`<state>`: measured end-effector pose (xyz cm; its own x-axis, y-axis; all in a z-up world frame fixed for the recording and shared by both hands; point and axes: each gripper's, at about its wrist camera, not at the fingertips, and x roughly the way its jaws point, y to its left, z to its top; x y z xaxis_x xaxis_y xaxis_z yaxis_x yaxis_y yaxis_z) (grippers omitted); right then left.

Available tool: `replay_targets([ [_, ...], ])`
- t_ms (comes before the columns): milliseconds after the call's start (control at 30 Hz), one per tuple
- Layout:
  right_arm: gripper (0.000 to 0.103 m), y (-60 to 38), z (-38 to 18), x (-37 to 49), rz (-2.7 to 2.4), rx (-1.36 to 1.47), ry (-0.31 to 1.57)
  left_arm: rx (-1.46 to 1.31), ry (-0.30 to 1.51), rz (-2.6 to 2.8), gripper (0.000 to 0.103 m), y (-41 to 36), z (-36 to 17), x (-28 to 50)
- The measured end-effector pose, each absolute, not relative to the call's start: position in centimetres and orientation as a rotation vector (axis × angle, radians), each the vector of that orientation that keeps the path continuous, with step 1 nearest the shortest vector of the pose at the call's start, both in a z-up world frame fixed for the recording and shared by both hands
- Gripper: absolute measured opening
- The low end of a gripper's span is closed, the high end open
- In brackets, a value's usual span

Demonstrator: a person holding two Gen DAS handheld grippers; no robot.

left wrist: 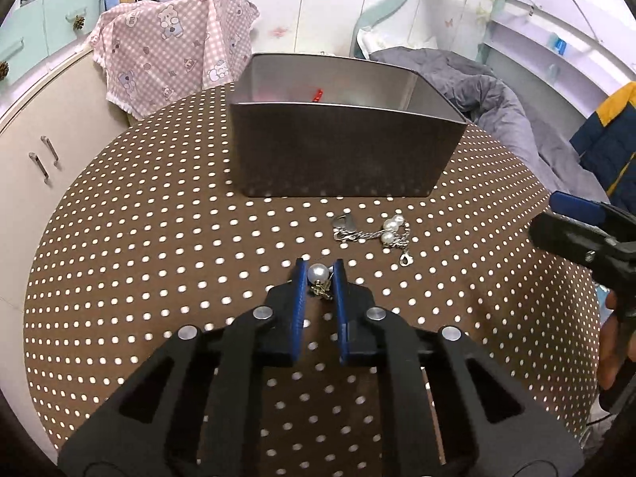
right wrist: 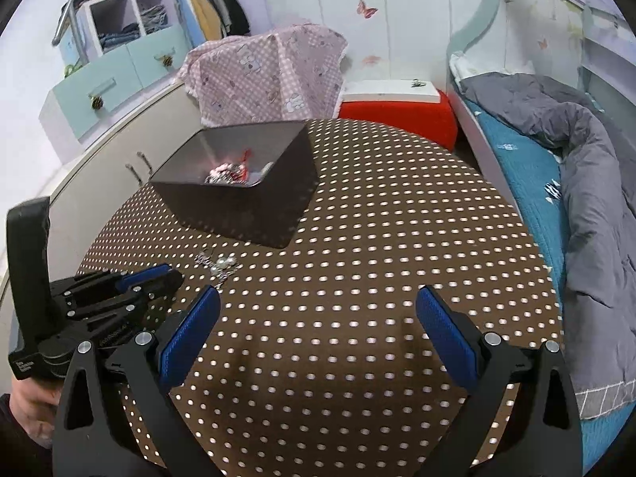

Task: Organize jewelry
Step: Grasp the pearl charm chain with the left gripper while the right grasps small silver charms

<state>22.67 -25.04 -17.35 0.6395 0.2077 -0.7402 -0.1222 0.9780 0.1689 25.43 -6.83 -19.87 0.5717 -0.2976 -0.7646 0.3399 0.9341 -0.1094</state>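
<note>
My left gripper (left wrist: 319, 267) is shut on a pearl earring (left wrist: 317, 273) with a small gold charm, low over the dotted brown table (left wrist: 159, 258). A silver chain with pearls (left wrist: 377, 232) lies on the table just beyond it, in front of the dark metal box (left wrist: 342, 151). The box holds several jewelry pieces (right wrist: 232, 173) with a red bit among them. My right gripper (right wrist: 318, 298) is open and empty above the table's near side. The left gripper also shows in the right wrist view (right wrist: 175, 276), and the chain (right wrist: 220, 264) lies just beside its tip.
A pink checked cloth (left wrist: 171, 47) hangs over something behind the table. A cream cabinet (left wrist: 43, 139) stands to the left, a red stool (right wrist: 397, 119) behind, and a bed with a grey duvet (right wrist: 588, 167) to the right.
</note>
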Motion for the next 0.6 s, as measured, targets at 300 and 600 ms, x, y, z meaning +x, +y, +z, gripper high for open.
replay_targets([
  [300, 0.087, -19.2, -19.6, 25.9, 0.314, 0.009, 0.904, 0.005, 0.869, -0.315, 0.013, -4.1, -19.7, 24.8],
  [600, 0.007, -16.6, -20.5, 26.0, 0.343, -0.122, 0.904, -0.058, 0.870, -0.322, 0.013, -3.1, -19.7, 25.3],
])
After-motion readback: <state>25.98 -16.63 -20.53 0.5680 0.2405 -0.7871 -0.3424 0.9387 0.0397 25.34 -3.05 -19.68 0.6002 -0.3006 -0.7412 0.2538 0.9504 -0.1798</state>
